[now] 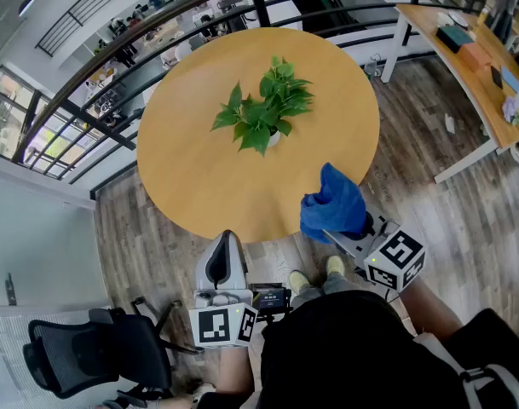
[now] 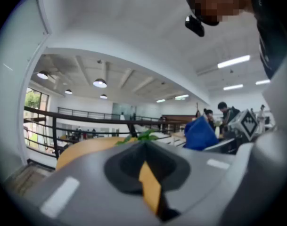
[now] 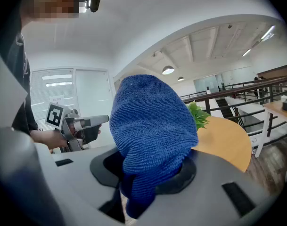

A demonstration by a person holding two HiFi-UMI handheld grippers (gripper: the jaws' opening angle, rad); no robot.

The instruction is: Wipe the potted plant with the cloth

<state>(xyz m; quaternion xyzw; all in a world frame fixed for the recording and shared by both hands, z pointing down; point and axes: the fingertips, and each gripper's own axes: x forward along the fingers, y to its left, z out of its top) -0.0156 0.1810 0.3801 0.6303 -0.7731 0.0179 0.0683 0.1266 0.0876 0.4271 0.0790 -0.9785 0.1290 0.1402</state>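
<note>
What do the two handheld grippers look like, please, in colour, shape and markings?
Both are light grey, rounded plastic shells with a black recess around the jaws. The left gripper and the right gripper each carry a white cube printed with black square markers. An orange strip shows inside the left one's recess. The person wears a black top.

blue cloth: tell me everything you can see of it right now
The blue cloth is a nubby, towel-like fabric, bunched into a rounded hood standing up out of the right gripper, which is shut on its lower folds. It is held over the near edge of the round wooden table; whether it touches the top can't be told. It is clear of the potted plant, further in.
</note>
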